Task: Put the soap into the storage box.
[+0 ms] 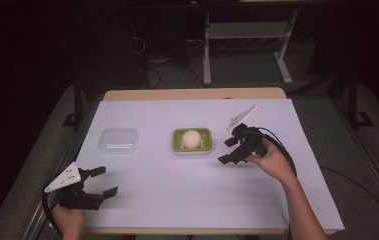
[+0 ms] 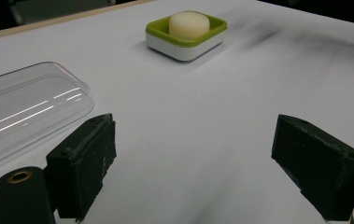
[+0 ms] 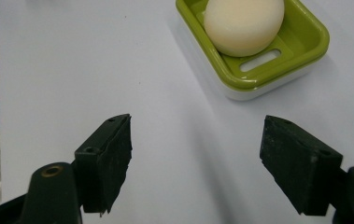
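Observation:
A round cream soap [image 1: 191,138] [image 2: 189,23] [image 3: 244,24] rests in a green and white soap dish [image 1: 178,143] [image 2: 179,46] [image 3: 305,44] at the table's middle. A clear plastic lid [image 1: 119,140] [image 2: 20,112] lies flat to the dish's left. My right gripper [image 1: 229,150] [image 3: 195,163] hovers just right of the dish, open, with nothing between its jaws. Near the front left edge my left gripper [image 1: 104,181] [image 2: 193,172] is open too and empty, pointing toward the lid and dish.
A white sheet [image 1: 257,190] covers the wooden table [image 1: 192,94]. A metal frame leg [image 1: 207,50] and cables stand on the dark floor beyond the far edge.

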The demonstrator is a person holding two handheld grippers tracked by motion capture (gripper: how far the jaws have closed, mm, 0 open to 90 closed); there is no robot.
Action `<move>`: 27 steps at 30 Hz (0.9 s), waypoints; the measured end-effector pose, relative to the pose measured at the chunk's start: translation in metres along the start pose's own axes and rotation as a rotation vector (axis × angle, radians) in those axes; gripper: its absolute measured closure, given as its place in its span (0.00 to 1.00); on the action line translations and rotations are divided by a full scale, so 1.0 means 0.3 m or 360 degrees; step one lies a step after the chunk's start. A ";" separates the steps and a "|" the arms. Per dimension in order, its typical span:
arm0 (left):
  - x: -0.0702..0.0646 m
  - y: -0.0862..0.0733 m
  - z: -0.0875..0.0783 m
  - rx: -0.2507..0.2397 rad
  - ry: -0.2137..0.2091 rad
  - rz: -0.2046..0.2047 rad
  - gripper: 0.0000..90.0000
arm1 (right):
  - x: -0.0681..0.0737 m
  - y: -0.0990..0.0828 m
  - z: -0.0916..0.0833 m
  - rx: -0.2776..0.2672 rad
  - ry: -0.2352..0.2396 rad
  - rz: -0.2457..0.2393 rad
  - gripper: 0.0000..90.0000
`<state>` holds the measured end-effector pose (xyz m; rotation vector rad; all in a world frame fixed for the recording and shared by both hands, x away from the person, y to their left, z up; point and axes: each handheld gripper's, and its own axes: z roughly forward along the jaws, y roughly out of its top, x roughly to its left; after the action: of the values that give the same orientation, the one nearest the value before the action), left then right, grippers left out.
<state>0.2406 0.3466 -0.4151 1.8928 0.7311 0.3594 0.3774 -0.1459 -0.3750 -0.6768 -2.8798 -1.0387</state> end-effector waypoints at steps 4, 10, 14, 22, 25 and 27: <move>0.003 0.000 0.000 0.0003 0.0018 -0.0006 0.15 | 0.010 -0.027 -0.008 0.0007 0.0005 0.0025 0.26; 0.000 0.000 0.003 0.0002 0.0023 -0.0013 0.15 | 0.018 -0.067 -0.017 -0.0010 -0.0003 0.0044 0.26; 0.001 0.001 0.004 0.0014 0.0024 0.0000 0.15 | 0.027 -0.085 -0.023 -0.0008 0.0007 0.0062 0.26; 0.000 -0.001 0.008 0.0013 0.0023 -0.0015 0.15 | 0.054 -0.128 -0.025 -0.0008 -0.0001 0.0070 0.26; 0.000 -0.001 0.009 0.0020 0.0026 -0.0013 0.15 | 0.062 -0.148 -0.027 -0.0023 0.0001 0.0093 0.26; -0.001 -0.001 0.009 0.0021 0.0030 -0.0013 0.15 | 0.065 -0.162 -0.028 -0.0029 0.0006 0.0109 0.25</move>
<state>0.2419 0.3445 -0.4165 1.9009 0.7550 0.3682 0.3391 -0.1769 -0.3950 -0.7677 -2.8254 -1.0579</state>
